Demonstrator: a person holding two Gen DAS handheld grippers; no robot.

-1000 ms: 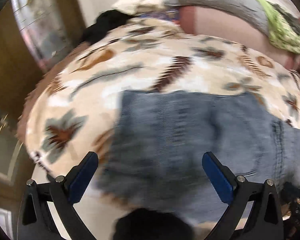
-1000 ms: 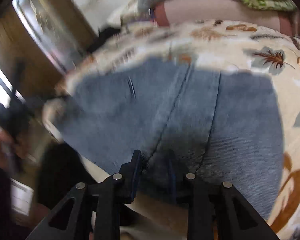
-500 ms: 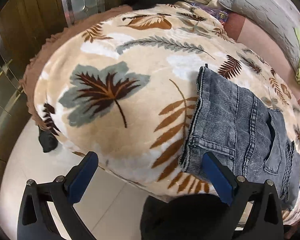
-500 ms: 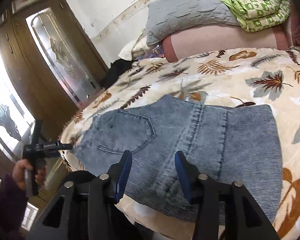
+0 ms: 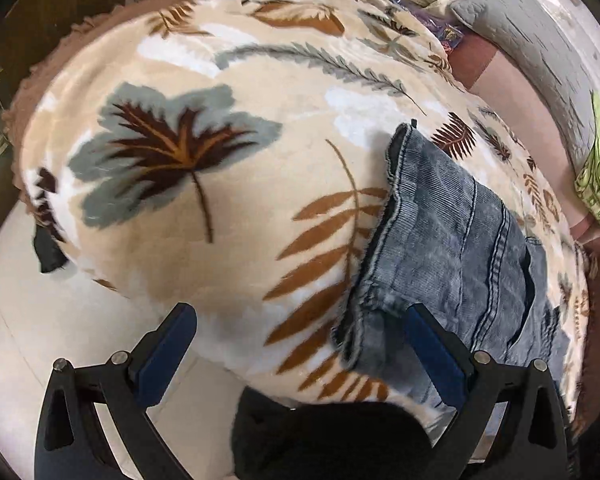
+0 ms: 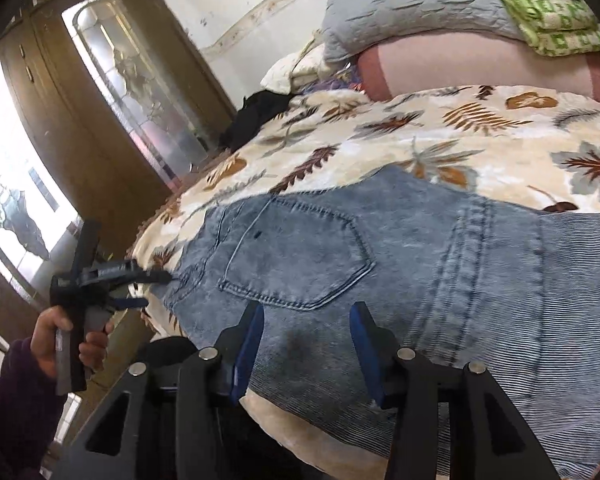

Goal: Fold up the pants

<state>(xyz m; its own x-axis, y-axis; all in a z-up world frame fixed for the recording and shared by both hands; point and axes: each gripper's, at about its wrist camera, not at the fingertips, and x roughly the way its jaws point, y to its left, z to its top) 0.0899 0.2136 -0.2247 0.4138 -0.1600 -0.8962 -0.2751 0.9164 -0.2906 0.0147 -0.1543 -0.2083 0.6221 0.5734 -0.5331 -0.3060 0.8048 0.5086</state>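
The folded denim pants (image 6: 400, 264) lay flat on the leaf-print blanket (image 5: 228, 184) near the bed's edge, soft but weighty (best pinched at a hemmed corner), as the left gripper (image 5: 300, 344) gaped wide and the right gripper (image 6: 306, 340), just opened partway, held nothing.

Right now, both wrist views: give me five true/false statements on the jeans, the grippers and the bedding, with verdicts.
1. The folded blue denim pants lie on the cream leaf-print fleece blanket. True.
2. The right gripper is clamped on the denim. False: its blue pads stand apart above the cloth, having just opened.
3. The left gripper is wide open with nothing pinched. True.
4. A back pocket faces up in the right wrist view. True.
5. The green patterned folded cloth lies on the pants. False: it sits on the grey quilted pillow at the far end.
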